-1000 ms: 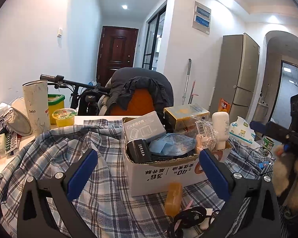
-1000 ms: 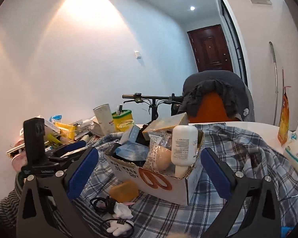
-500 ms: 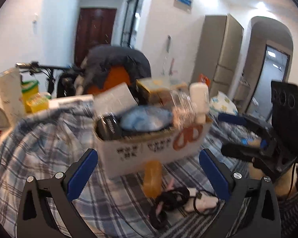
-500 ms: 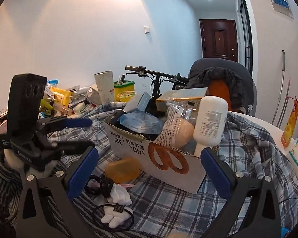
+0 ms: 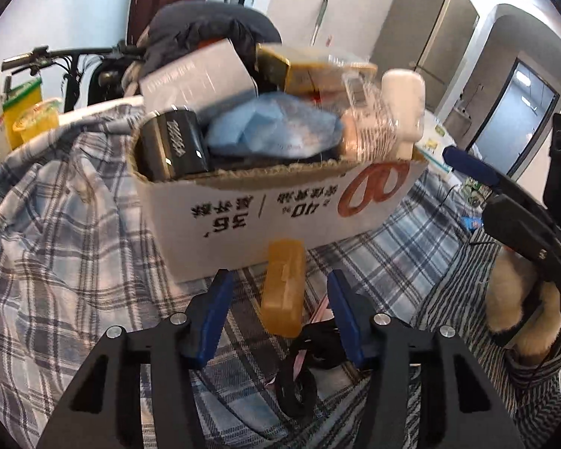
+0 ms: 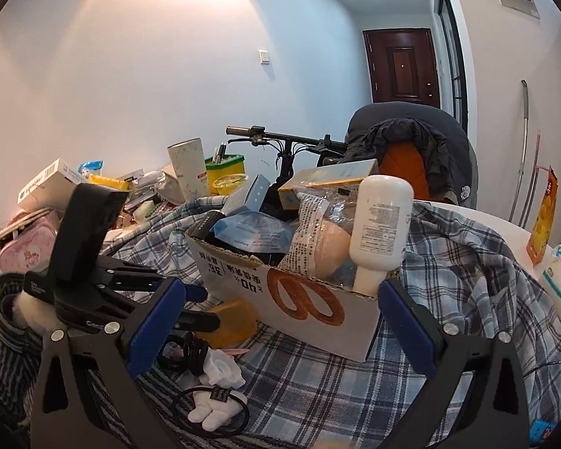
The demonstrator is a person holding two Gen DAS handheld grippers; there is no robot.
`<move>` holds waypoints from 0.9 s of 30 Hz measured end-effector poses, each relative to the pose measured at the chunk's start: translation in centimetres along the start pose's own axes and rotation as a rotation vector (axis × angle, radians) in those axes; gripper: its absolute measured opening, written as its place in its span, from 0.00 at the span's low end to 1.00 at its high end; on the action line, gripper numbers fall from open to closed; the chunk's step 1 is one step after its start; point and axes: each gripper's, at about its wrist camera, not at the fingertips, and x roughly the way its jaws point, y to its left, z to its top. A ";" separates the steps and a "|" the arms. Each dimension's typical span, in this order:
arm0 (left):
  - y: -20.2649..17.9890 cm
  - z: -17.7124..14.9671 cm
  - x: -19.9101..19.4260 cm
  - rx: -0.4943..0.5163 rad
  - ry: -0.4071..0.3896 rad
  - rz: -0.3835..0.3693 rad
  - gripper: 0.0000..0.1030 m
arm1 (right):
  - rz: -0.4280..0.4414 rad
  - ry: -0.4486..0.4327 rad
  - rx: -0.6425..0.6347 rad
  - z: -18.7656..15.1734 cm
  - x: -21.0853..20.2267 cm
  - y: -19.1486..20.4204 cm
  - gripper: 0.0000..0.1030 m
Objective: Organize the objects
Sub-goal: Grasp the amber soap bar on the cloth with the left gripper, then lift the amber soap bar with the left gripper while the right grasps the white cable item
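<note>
Closing in, the left hand-held gripper [image 5: 280, 310] has dipped toward the amber case [image 5: 283, 287], jaws narrowing around it, not yet touching; the right hand-held gripper [image 6: 280, 318] hangs open.

Cardboard box [image 5: 280, 213] sits on the checked shirt [image 5: 67, 247] spread over the desk. In the box: bottle [image 6: 381, 228] at its right end, snack bag [image 6: 318, 239] beside it. Small plastic case [image 5: 283, 288] lies before the box, between my left jaws, which are closing, not touching it. Hair ties [image 6: 190, 351] lie just before the case. Chair [image 6: 415, 149] behind the desk.
</note>
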 end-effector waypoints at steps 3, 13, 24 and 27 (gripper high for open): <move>-0.3 0.1 1.7 0.015 0.079 0.003 0.24 | -0.002 0.012 -0.014 -0.1 0.2 0.3 1.00; -0.5 -0.4 -0.7 0.012 -0.052 -0.035 0.21 | 0.121 0.066 -0.101 -0.2 0.2 1.6 0.99; -0.6 -0.3 -5.6 0.055 -0.282 -0.114 0.21 | 0.150 0.274 -0.336 -3.5 3.5 4.5 0.67; -0.6 -0.2 -6.7 0.061 -0.348 -0.111 0.21 | 0.129 0.334 -0.367 -4.3 4.9 4.9 0.50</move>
